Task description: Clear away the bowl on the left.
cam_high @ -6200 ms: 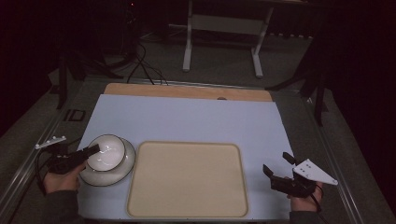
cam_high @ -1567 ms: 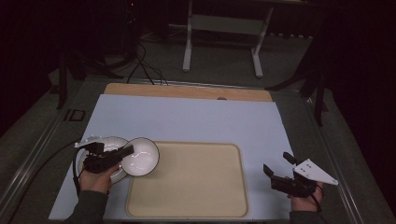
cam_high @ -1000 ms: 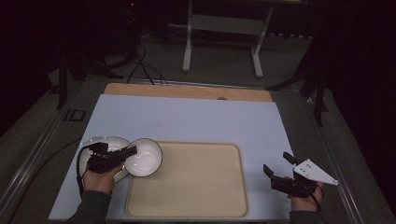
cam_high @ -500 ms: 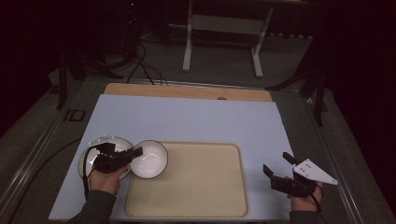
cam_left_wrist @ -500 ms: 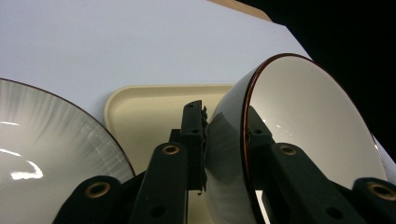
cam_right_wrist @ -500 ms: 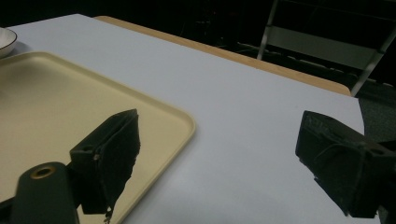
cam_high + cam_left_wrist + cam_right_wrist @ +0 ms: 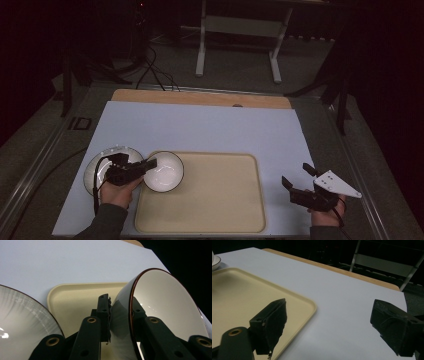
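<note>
Because its rim is pinched between the jaws of the left gripper [image 7: 149,165], the bowl [image 7: 164,171] hangs tilted over the near-left corner of the tray [image 7: 215,200], clear of the plate [image 7: 100,165], while the right gripper [image 7: 295,185] rests agape, idle, beside the tray's right edge.

No readable text, labels, brand names, numbers or signs appear anywhere in the scene. The surfaces that can be seen are plain and unmarked. A small dark rectangular marking sits on the grey frame [image 7: 80,123] just left of the table's far left corner, but it is too small and dim to make out as letters or figures.
</note>
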Tool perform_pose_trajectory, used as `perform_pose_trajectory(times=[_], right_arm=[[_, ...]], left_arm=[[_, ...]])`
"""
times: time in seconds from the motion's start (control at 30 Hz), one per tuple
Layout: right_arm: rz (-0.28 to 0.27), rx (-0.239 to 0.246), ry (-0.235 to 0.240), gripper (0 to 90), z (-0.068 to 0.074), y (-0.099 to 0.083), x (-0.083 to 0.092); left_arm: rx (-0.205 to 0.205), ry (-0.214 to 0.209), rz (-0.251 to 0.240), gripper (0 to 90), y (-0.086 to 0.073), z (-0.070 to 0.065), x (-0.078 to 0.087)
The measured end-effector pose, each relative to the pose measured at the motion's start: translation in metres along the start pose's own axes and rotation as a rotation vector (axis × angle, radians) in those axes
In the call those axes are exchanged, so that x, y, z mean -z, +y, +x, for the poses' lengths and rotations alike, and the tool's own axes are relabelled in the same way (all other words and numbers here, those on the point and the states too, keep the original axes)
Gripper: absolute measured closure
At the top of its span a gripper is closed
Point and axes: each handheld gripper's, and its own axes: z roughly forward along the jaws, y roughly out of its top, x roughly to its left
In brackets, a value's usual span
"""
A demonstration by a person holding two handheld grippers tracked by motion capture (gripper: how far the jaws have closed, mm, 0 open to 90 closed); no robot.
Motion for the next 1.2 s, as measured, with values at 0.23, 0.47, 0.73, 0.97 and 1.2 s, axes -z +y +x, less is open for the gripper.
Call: perform_pose_trajectory(times=[0.23, 0.47, 0.73, 0.97, 1.2], right_arm=[[0.0, 0.0, 0.0, 13.5, 0.0, 0.0, 0.0], [0.0, -0.001, -0.001, 13.5, 0.0, 0.0, 0.0], [-0.001, 0.0, -0.002, 13.5, 0.0, 0.0, 0.0], [-0.003, -0.002, -0.001, 13.5, 0.0, 0.0, 0.001], [-0.002, -0.002, -0.001, 13.5, 0.0, 0.0, 0.001]], left_arm=[[-0.019, -0.007, 0.021, 77.6, -0.001, -0.005, -0.006], [-0.037, -0.014, 0.041, 77.6, -0.003, -0.011, -0.014], [-0.052, -0.019, 0.064, 77.6, -0.005, -0.016, -0.022], [-0.061, -0.02, 0.079, 77.5, -0.006, -0.021, -0.029], [-0.076, -0.028, 0.097, 77.5, -0.009, -0.028, -0.039]])
